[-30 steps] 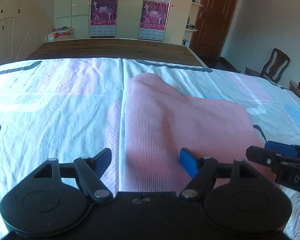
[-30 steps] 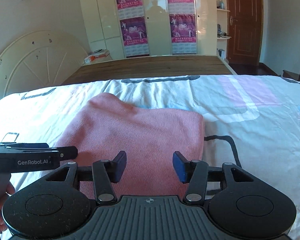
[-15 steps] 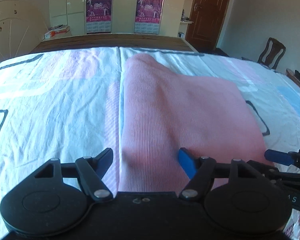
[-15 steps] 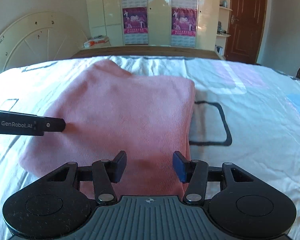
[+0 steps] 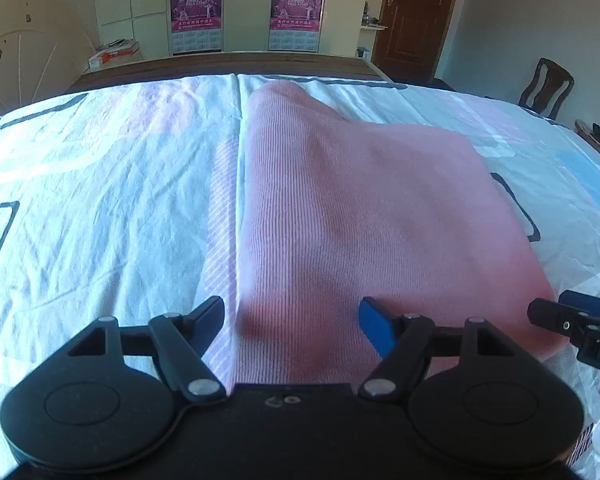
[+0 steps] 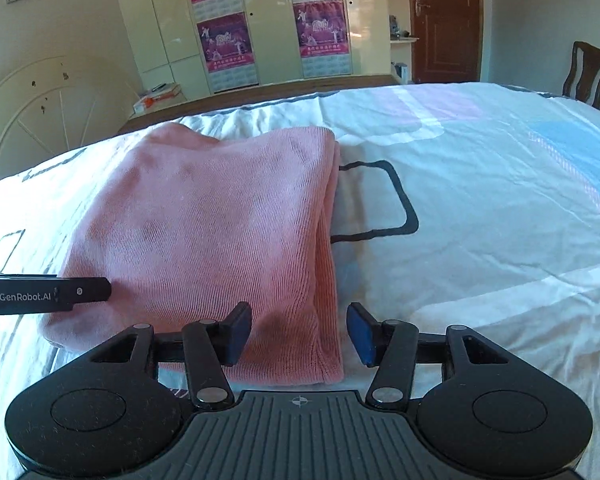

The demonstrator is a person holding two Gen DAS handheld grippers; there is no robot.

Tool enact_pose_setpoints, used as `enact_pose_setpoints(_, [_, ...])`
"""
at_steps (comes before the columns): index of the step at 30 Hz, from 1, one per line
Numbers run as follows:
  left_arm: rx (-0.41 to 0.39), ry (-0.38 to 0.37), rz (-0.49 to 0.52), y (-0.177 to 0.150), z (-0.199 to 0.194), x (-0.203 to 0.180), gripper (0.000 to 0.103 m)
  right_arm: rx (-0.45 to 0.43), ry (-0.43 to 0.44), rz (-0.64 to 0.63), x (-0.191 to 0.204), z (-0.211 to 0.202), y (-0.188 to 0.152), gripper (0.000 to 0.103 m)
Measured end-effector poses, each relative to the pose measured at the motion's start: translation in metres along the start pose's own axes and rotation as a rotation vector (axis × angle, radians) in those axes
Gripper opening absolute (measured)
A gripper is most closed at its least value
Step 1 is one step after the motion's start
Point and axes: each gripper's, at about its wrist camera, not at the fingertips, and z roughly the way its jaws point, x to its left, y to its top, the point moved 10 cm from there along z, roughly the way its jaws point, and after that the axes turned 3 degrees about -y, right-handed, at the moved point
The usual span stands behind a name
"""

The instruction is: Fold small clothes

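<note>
Now both hand-held grippers, left hand-held gripper [image 5: 292,312] and right hand-held gripper [image 6: 299,330], gape over the pink garment [image 6: 212,232].

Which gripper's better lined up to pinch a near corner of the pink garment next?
Right, probably. The right gripper is open and straddles the pink garment's near right corner, where the stacked edges show. The left gripper is open too, straddling the near left edge, its corner hidden under the gripper body.

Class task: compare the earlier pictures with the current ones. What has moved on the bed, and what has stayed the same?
Both hand-held grippers moved in over the pink garment's near edge: the left gripper at its left corner, the right gripper at its right corner. Nothing was gripped; both remain open. The garment lies folded on the bedsheet, unmoved.
</note>
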Motion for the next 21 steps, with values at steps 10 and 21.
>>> enact_pose_setpoints(10, [-0.044,-0.008,0.004,0.027,-0.010,-0.004,0.079,-0.033,0.021,0.016,0.004,-0.004,0.020,0.072])
enact_pose_setpoints(21, [-0.057,-0.015,-0.013,0.056,0.009,-0.003,0.080,-0.056,0.024,-0.019,0.009,0.011,0.048,0.074])
